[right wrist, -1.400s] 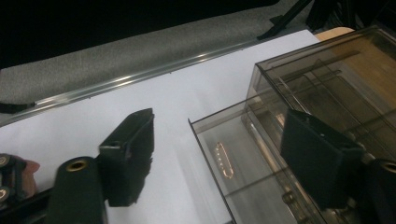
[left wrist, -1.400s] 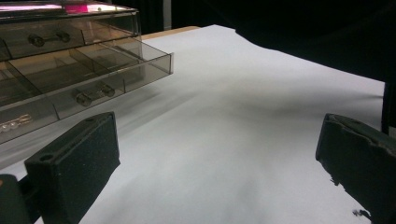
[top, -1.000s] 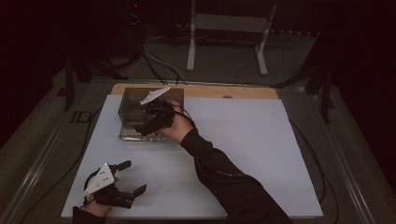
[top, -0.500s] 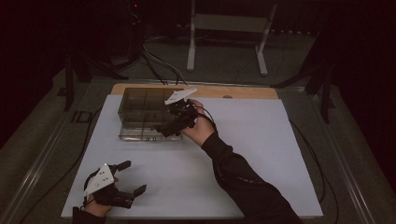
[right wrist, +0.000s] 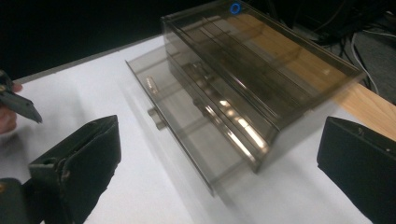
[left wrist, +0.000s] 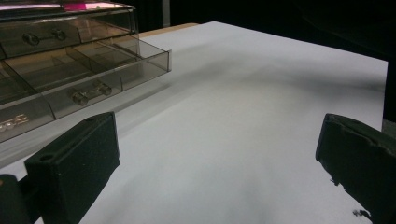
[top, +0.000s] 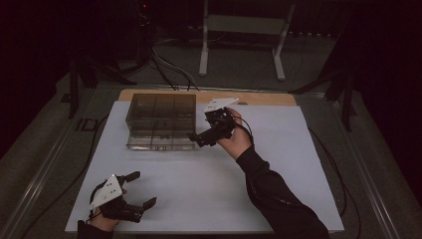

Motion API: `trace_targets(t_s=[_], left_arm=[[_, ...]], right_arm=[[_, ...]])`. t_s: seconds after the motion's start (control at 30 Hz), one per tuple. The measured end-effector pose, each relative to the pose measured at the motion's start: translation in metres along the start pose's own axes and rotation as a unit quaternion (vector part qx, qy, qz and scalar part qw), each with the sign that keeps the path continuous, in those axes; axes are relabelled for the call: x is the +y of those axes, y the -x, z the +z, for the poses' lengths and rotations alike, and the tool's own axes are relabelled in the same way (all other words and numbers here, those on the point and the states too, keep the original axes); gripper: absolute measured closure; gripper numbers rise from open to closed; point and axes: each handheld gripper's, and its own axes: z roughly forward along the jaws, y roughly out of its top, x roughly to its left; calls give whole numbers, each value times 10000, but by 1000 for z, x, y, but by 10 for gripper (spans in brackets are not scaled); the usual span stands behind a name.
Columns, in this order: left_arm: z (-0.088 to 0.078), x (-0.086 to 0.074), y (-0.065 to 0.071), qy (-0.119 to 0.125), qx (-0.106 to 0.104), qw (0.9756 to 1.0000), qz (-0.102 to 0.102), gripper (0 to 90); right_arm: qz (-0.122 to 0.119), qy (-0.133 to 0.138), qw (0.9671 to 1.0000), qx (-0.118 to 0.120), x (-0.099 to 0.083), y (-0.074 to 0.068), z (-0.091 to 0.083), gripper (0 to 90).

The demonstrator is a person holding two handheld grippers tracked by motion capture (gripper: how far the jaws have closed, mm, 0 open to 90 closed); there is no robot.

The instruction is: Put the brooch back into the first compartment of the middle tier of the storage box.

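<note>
white sheet (top: 209,184) on a table in a dark room; the smoky clear plastic drawer box (top: 160,119), bottom drawer slid out, sits far left beside my right gripper (top: 199,140), jaws wide and just opened, empty; my left gripper (top: 142,190) gapes too.

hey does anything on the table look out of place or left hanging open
Yes: the smoky clear drawer box at the far left of the white mat has its bottom drawer pulled out past the front while the drawers above sit flush. The right gripper, jaws open and holding nothing, is beside the box. Nothing looks spilled or damaged.
</note>
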Motion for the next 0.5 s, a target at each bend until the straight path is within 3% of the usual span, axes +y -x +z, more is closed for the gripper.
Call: trace_targets(t_s=[0.5], left_arm=[[1, 0, 0, -23, -13, 10000, 4, 3]], right_arm=[[75, 72, 9997, -205, -52, 11, -23, 0]])
